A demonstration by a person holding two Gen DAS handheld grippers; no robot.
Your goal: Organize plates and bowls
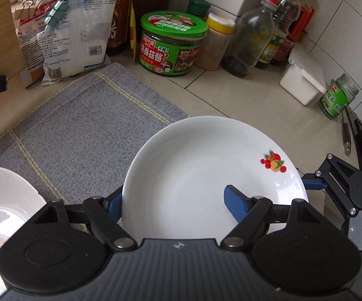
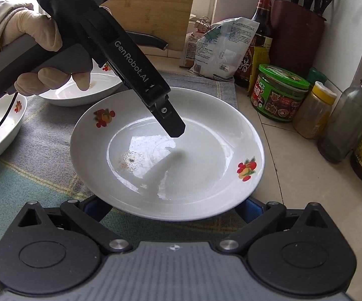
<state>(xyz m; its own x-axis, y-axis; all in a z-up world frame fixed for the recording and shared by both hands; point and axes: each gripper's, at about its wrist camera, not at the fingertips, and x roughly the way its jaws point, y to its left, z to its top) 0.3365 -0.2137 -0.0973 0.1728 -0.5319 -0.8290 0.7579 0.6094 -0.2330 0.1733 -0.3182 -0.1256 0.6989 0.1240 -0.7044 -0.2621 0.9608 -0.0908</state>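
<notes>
A white plate [image 2: 167, 150] with fruit prints on its rim is seen lifted and tilted above the grey cloth [image 1: 85, 125] and the tiled counter [image 1: 231, 100]. In the left wrist view the left gripper [image 1: 178, 200] is clamped on the plate's near edge: one blue finger [image 1: 235, 202] lies on the inside of the plate, the other is tucked behind the rim at the left. In the right wrist view the same gripper [image 2: 173, 128] is seen reaching down over the plate, held by a gloved hand [image 2: 40, 57].

The right gripper [image 2: 171, 208] is placed at the near rim of the plate. Its blue fingers [image 2: 252, 207] are mostly hidden under the plate, so it cannot be told whether the rim is squeezed or merely flanked.

Two more white dishes [image 2: 80, 90] are set on the cloth at the left. Behind the plate a green-lidded jar [image 2: 280, 92], a yellow-capped jar [image 2: 313, 110], bottles [image 2: 344, 125] and a clipped bag [image 2: 221, 50] are lined along the wall.
</notes>
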